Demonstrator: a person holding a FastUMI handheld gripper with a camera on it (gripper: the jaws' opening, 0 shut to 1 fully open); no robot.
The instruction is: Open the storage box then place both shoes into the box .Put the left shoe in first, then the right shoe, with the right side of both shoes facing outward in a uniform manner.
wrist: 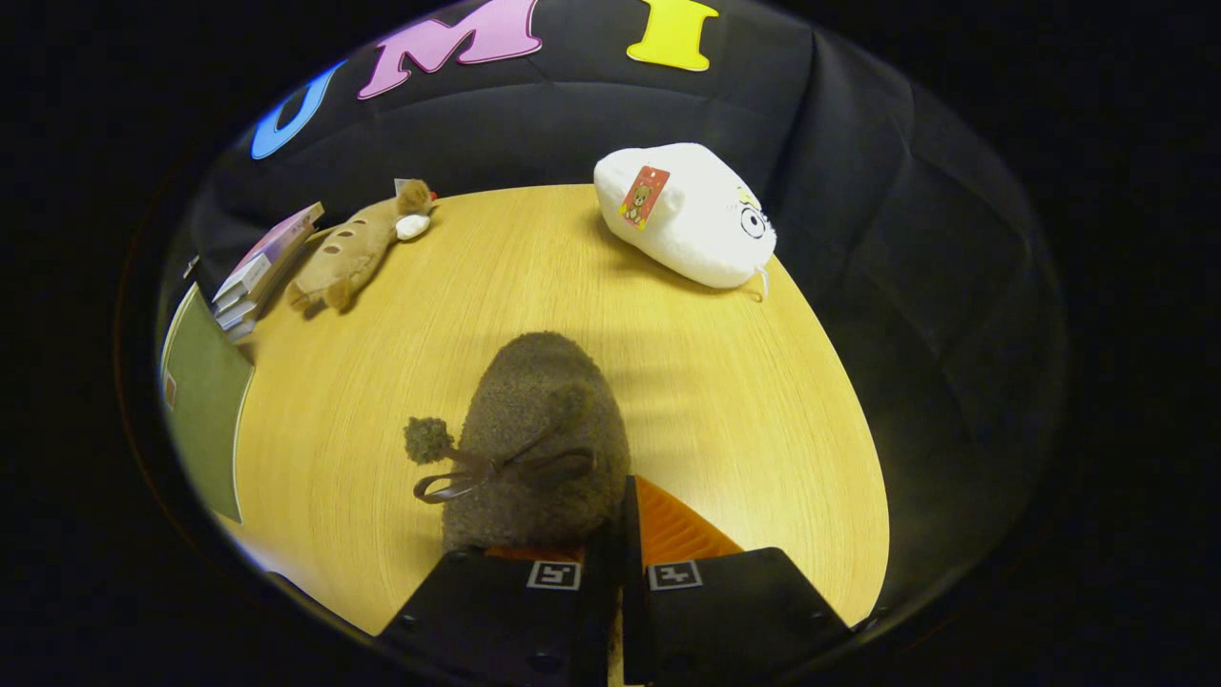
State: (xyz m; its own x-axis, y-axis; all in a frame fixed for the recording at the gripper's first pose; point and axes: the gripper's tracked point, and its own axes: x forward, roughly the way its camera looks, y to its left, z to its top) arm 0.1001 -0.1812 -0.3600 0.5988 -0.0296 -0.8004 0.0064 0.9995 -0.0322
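Note:
A fuzzy brown shoe (539,429) with a ribbon bow and a pom-pom lies just ahead of my fingers, its toe pointing away over the yellow wooden table (725,401). My gripper (620,510) is shut on the shoe's near edge, with the fingers almost together. The right finger's ridged pad (672,530) shows beside the shoe, and the left finger is mostly hidden under the fuzz. Whether the shoe rests on the table or hangs just above it I cannot tell. A flat green surface (205,401) stands at the table's left edge; it may be part of the storage box.
A white plush toy (692,219) with a red tag sits at the far right of the table. A brown plush toy (353,253) lies at the far left, next to a small stack of books (262,267). Black cloth walls surround the table.

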